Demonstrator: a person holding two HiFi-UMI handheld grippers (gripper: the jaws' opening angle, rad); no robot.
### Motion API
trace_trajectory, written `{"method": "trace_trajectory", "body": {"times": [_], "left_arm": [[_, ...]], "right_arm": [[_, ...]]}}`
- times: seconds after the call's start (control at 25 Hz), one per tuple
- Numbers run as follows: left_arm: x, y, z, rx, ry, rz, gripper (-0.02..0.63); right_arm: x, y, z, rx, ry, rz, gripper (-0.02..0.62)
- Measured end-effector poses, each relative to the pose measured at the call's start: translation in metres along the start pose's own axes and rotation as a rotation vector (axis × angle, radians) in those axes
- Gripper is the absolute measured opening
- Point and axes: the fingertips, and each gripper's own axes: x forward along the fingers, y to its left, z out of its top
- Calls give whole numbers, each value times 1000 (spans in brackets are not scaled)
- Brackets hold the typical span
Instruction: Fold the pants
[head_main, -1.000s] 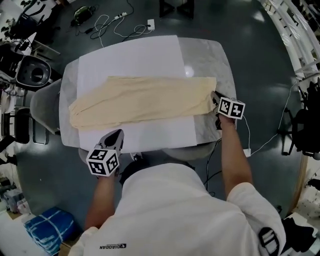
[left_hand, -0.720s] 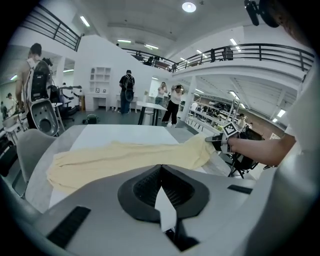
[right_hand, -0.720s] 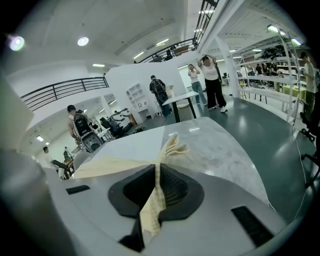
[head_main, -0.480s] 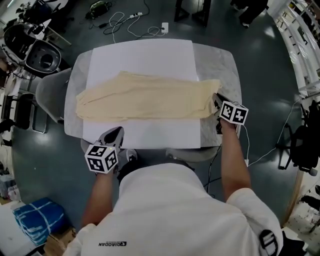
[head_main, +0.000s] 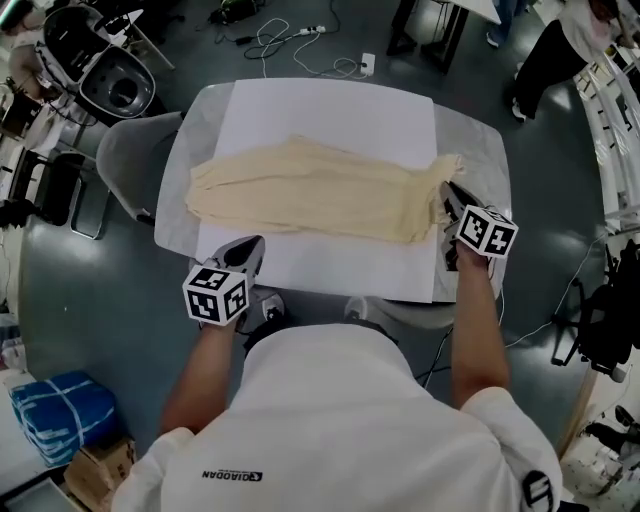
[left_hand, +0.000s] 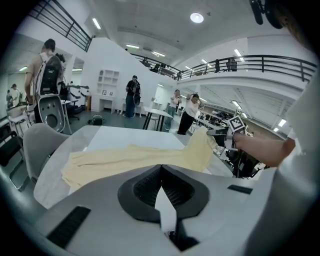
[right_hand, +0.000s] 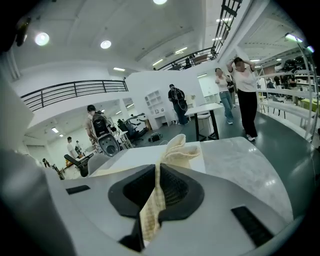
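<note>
Cream pants (head_main: 310, 190) lie lengthwise across a white sheet (head_main: 330, 115) on the grey table (head_main: 482, 135). My right gripper (head_main: 448, 196) is at their right end, shut on the fabric, and that end is lifted and bunched above the table. In the right gripper view the cloth (right_hand: 177, 149) runs between the closed jaws of the right gripper (right_hand: 159, 172). My left gripper (head_main: 251, 248) hovers at the table's front edge, short of the pants, shut with nothing in it. Seen from the left gripper (left_hand: 161, 166), the pants (left_hand: 125, 157) stretch ahead and the right gripper (left_hand: 220, 134) holds the raised end.
A grey chair (head_main: 135, 165) stands against the table's left side. Cables (head_main: 300, 40) lie on the floor beyond the far edge. A blue folded stack (head_main: 55, 415) sits on the floor at the lower left. A person (head_main: 560, 50) stands at the upper right.
My right gripper has risen and drawn leftward with the pants' right end, which now bunches up. The left gripper has shifted along the front edge, still shut and empty.
</note>
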Motion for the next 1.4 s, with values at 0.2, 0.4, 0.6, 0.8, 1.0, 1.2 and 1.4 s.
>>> {"method": "trace_trajectory", "body": {"times": [0.2, 0.4, 0.6, 0.8, 1.0, 1.2, 1.4], "left_arm": [[-25, 37, 0, -28, -19, 8, 26], [-42, 78, -2, -49, -30, 9, 26], [-65, 116, -12, -45, -36, 16, 26], [-85, 157, -27, -76, -25, 12, 27], [-105, 191, -40, -78, -10, 8, 26], [-120, 220, -47, -56, -1, 8, 26], [-130, 245, -56, -53, 2, 7, 26]], "right_arm": [[19, 67, 16, 27, -33, 64, 49], [46, 141, 28, -27, -36, 116, 49], [73, 207, 28, -67, -26, 149, 49], [104, 273, 22, -94, -13, 182, 49], [133, 335, 10, -116, -1, 207, 49], [164, 393, 0, -128, 11, 220, 49], [196, 450, -13, -156, 42, 256, 49]]}}
